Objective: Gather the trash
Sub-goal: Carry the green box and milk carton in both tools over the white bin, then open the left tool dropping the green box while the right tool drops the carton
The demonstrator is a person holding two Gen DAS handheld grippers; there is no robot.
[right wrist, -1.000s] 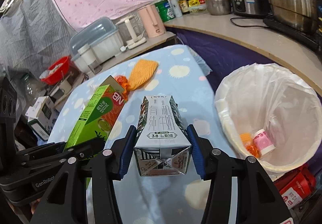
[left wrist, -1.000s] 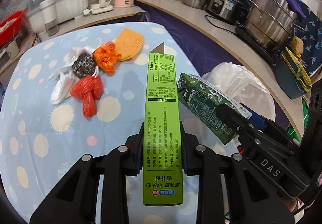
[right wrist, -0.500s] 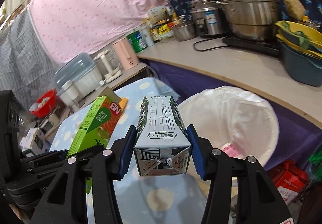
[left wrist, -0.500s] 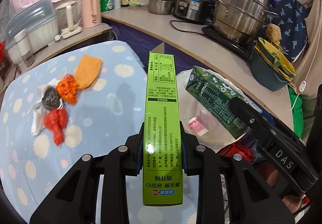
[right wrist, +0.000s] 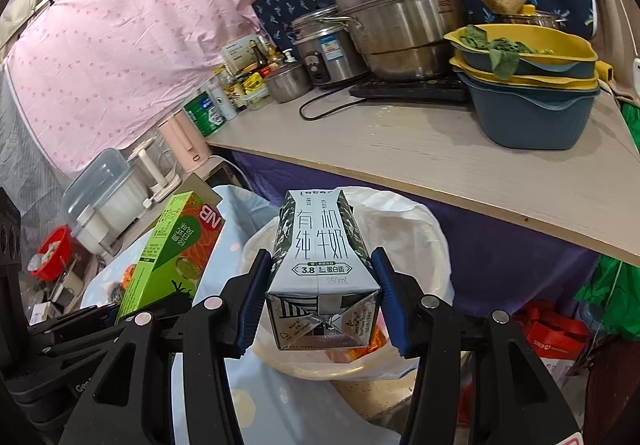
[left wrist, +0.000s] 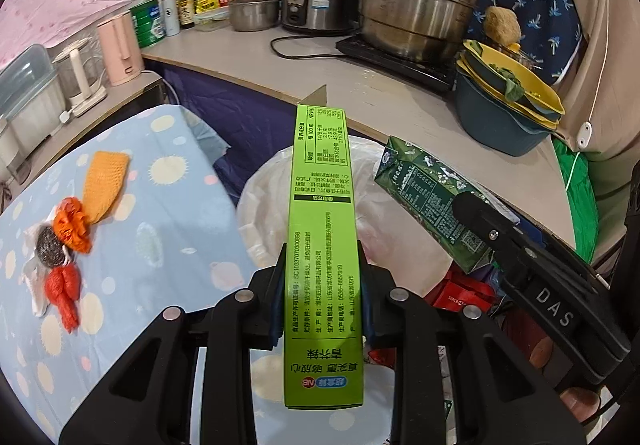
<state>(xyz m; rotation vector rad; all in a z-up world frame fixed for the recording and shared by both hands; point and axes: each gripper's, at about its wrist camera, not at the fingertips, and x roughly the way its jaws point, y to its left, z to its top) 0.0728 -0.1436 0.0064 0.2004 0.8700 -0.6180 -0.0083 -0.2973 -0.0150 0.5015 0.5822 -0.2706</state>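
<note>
Behind everything, a long grey counter [right wrist: 460,173] is seen, crowded with steel pots [right wrist: 384,13] and stacked bowls [right wrist: 532,85]. Its near edge runs just past the far side of a bin lined with a white bag [left wrist: 264,205]. Bare room is left between the bin's rim and the counter's dark cloth front.

A tall green box [left wrist: 322,245] is clamped narrow-side by the left gripper [left wrist: 322,293], and its far end is held over the bin's mouth. A small milk carton [right wrist: 322,269] is squeezed between the blue pads [right wrist: 390,305] of the right gripper [right wrist: 320,301], right above the open bag. The two boxes are held side by side, near each other but apart.

On the left, a blue spotted table [left wrist: 168,213] is seen, its right edge just beside the bin. More trash is left there, well apart from the bin: an orange net [left wrist: 105,181], orange and red bags [left wrist: 66,257], and a steel scrubber [left wrist: 50,251].
</note>
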